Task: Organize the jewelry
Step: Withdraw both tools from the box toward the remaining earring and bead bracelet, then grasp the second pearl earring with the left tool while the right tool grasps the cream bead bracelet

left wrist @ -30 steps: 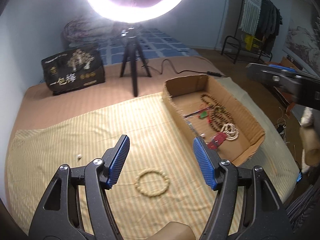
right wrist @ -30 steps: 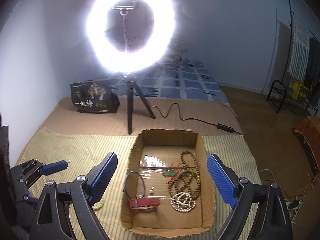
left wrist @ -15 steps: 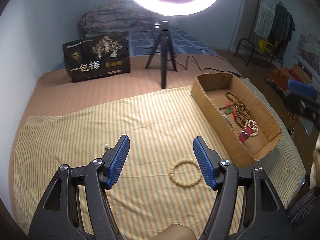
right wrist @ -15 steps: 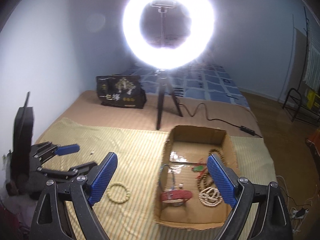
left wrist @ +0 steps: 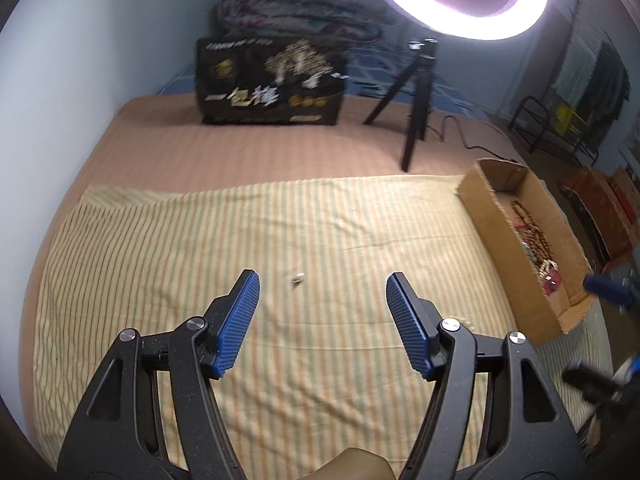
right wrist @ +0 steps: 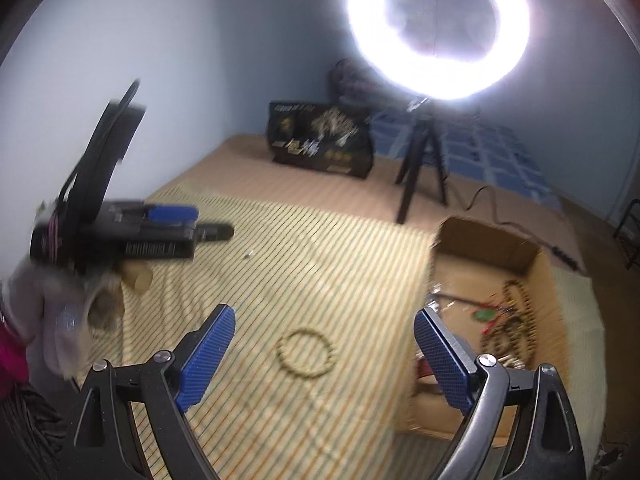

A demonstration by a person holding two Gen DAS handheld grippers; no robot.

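your left tongs (left wrist: 322, 322) and right tongs (right wrist: 324, 354) both gape wide, holding nothing. the pale bead bracelet (right wrist: 306, 354) lies flat on the striped cloth (left wrist: 200, 240), just left of the cardboard box (right wrist: 532, 258). its smooth round beads could roll out of a shallow pinch.

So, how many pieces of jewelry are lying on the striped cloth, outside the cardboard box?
2. A beaded bracelet lies between the open right gripper fingers, near the cardboard box. A small pale piece lies ahead of the open left gripper. Others may be hidden.
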